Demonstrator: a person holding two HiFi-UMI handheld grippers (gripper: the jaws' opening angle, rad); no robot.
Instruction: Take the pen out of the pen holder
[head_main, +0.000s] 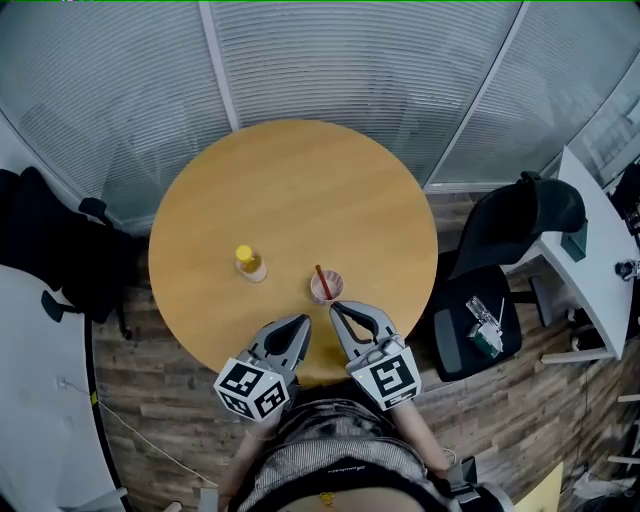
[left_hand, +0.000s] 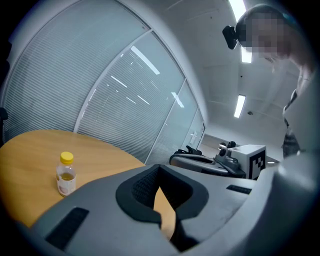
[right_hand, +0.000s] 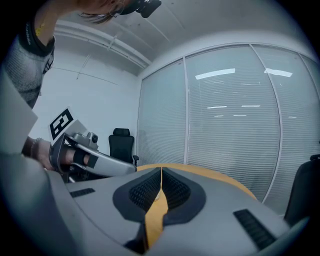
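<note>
- The step in hand looks like the approach: nothing is gripped yet, and the pen (head_main: 321, 275) stands in the pen holder (head_main: 327, 291), leaning a little to the upper left of the head view.
- The pen holder is a small pinkish cup on the round tabletop (head_main: 300, 180), near its front edge and right of a little yellow-capped bottle (head_main: 250, 264).
- The right gripper (head_main: 337, 308) is the closer one. Its tips lie just beside the holder's near side, and I cannot tell whether they touch it.
- In the right gripper view its jaws are pressed together at the tips, with only tabletop showing behind them.
- The left gripper (head_main: 302, 321) waits near the tabletop's front edge, a little left of the holder. Its jaws also meet at the tips and carry nothing.
- The left gripper view faces the bottle rather than the holder.
- The next move probably calls for parting the right gripper's jaws, rising above the rim, and lining up with the slanted pen.
- It would then close on the exposed upper end and lift along the pen's tilt.
- The holder looks light, so the left gripper may need to steady it against tipping.
</note>
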